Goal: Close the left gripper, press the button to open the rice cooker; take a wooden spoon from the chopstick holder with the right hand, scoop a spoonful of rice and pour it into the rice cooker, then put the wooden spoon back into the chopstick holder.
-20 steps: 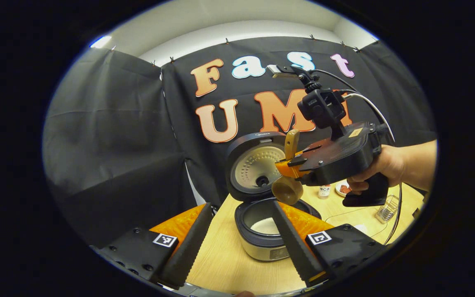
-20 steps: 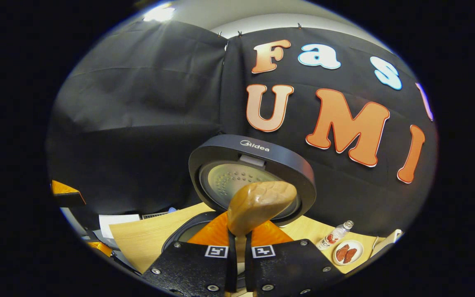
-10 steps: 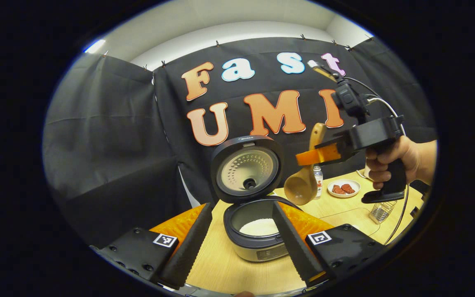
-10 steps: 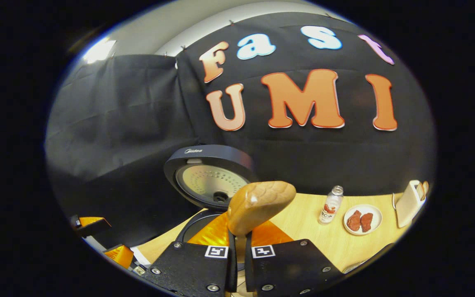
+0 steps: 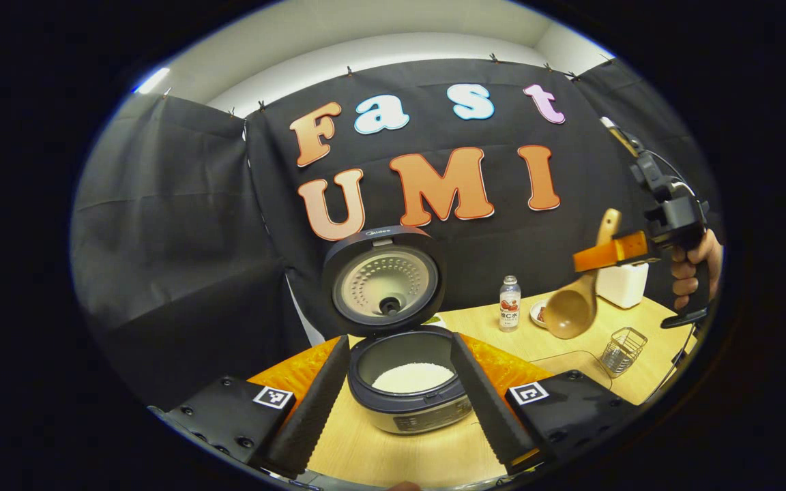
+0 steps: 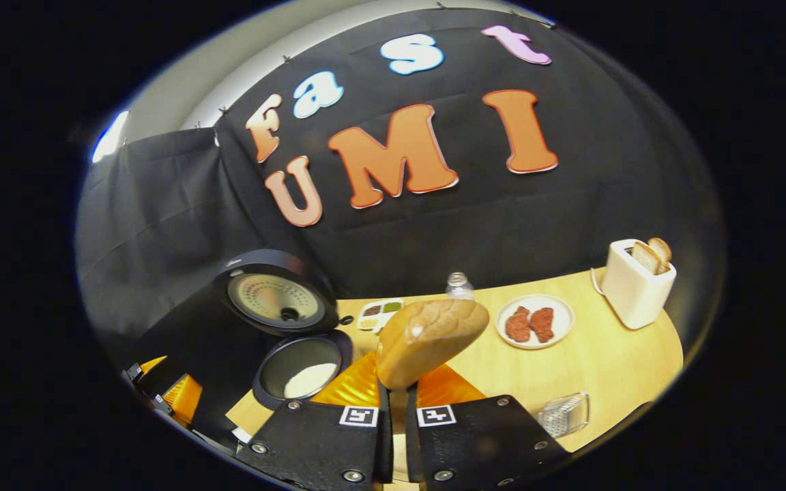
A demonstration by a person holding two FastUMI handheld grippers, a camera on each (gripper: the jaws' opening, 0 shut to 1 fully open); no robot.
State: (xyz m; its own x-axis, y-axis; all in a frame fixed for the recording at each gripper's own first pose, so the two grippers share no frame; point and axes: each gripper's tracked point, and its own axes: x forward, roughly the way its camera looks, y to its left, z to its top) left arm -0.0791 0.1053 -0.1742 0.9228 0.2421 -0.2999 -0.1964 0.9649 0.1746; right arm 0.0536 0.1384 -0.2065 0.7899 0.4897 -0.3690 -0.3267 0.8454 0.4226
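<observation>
On the desk (image 5: 570, 344) the rice cooker (image 5: 406, 382) holds rice; the right hand-held gripper (image 6: 398, 402) pinches the wooden spoon (image 6: 427, 337), which must go back in the holder (image 5: 621, 351).

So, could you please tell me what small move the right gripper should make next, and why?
Probably lower the wooden spoon towards the wire chopstick holder below it: the rice cooker stands open with rice inside, and the right gripper, shut on the spoon's handle, is well away from it.

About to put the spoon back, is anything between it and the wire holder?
Nothing visible: the wooden spoon, clamped in the right gripper, hangs above the table, and the wire mesh chopstick holder stands below and beside it with open air between.
</observation>
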